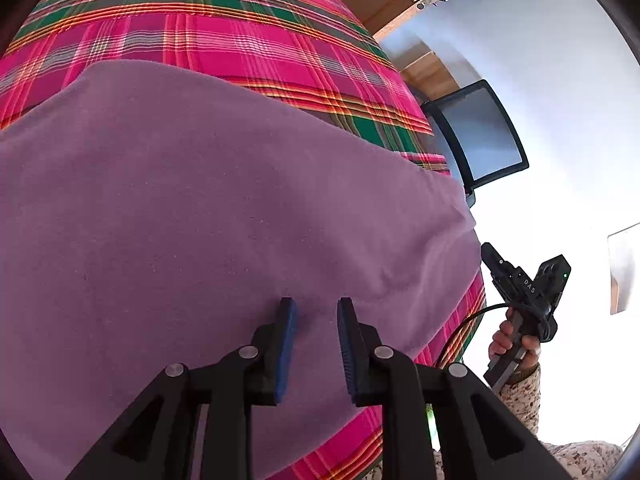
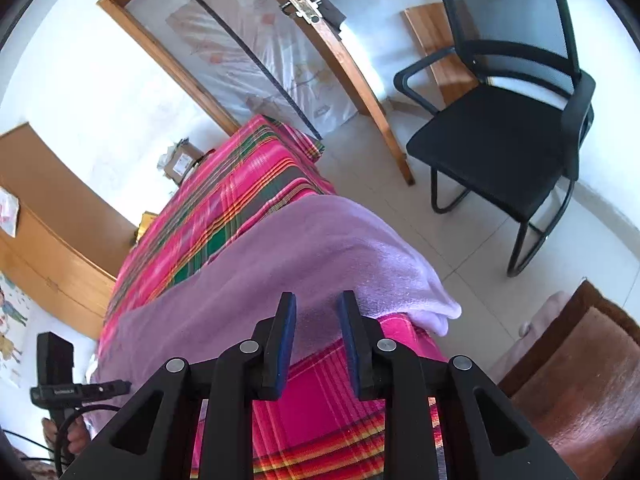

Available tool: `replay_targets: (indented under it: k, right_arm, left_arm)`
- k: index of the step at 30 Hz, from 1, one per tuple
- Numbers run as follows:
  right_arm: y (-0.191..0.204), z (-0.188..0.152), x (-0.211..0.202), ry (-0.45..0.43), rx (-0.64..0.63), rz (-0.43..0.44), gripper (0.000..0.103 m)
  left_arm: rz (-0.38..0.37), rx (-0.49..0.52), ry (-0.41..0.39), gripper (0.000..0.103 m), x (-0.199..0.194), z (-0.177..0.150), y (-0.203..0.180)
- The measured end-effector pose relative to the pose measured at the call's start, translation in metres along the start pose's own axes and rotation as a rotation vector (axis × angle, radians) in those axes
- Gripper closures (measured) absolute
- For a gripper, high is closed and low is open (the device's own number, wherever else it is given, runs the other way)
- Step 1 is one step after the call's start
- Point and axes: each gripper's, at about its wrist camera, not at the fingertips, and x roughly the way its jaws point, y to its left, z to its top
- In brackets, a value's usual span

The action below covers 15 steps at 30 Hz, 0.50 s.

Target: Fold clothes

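Observation:
A purple garment (image 1: 208,208) lies spread flat over a table covered with a pink plaid cloth (image 1: 224,36). My left gripper (image 1: 317,314) hovers over the garment's near part, open, with only fabric showing behind the gap. In the right wrist view the garment (image 2: 304,256) reaches the table's right edge, where a folded corner (image 2: 436,312) overhangs. My right gripper (image 2: 316,308) is open above the garment's near hem, with nothing between its blue pads. A hand holds the right gripper (image 1: 496,260) beyond the table's right side.
A black mesh chair (image 2: 500,148) stands on the tiled floor right of the table. Behind it is a wooden door frame (image 2: 360,80). A brown cushioned seat (image 2: 580,380) sits near right. A wooden cabinet (image 2: 48,208) and a cardboard box (image 2: 182,160) are at the left.

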Motion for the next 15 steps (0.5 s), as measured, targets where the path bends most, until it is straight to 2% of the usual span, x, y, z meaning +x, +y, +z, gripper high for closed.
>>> replay_targets:
  k: [2, 3, 4, 5, 8, 11, 15]
  right_arm:
    - [0.005, -0.001, 0.001, 0.0, -0.021, -0.017, 0.079]
    - [0.008, -0.001, 0.003, 0.003, -0.044, -0.034, 0.084]
    - [0.012, -0.002, 0.004, 0.007, -0.071, -0.058, 0.095]
    - [0.014, -0.003, 0.004, 0.004, -0.09, -0.07, 0.099]
    - [0.016, -0.004, 0.0, -0.02, -0.123, -0.091, 0.101]
    - [0.007, 0.0, -0.012, -0.073, -0.098, -0.145, 0.103]
    - [-0.013, 0.004, -0.023, -0.07, -0.037, -0.099, 0.103]
  left_arm:
    - [0.003, -0.003, -0.004, 0.08, -0.001, -0.001, 0.001]
    - [0.006, -0.003, -0.005, 0.079, -0.001, 0.0, 0.0]
    - [0.01, -0.004, -0.006, 0.079, -0.001, 0.0, -0.001]
    - [0.012, -0.007, -0.007, 0.079, -0.001, 0.0, -0.001]
    - [0.014, -0.017, -0.01, 0.079, -0.002, -0.001, -0.001]
    - [0.015, -0.023, -0.012, 0.079, -0.002, -0.003, -0.001]
    - [0.022, -0.017, -0.008, 0.079, 0.0, -0.001, -0.006]
